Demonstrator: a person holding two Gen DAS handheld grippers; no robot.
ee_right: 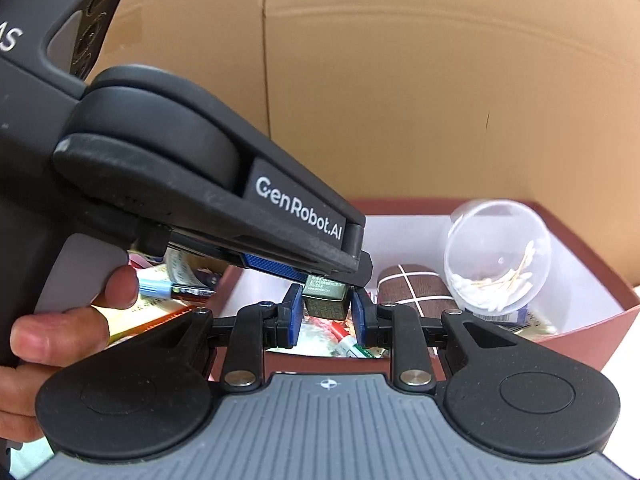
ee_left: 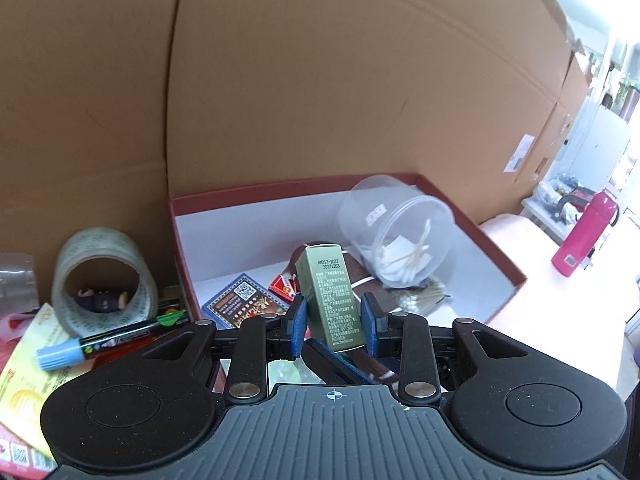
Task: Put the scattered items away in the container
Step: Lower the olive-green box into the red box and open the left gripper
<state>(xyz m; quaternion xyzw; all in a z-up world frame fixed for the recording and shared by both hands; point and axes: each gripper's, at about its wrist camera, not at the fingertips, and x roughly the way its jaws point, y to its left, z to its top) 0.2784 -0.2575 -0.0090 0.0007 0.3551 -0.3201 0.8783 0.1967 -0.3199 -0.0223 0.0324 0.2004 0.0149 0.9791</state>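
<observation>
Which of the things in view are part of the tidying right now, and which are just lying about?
In the job:
- green carton, clamped by both the left hand-held gripper and the right hand-held gripper
- red storage box
- tape roll and blue-capped marker, still outside the box

Lying about:
- pink flask
- cardboard boxes behind

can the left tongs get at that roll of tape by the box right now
Probably not yet. The left tongs are shut on the green carton, which the right tongs grip too. The tape roll itself stands unobstructed outside the red box.
</observation>
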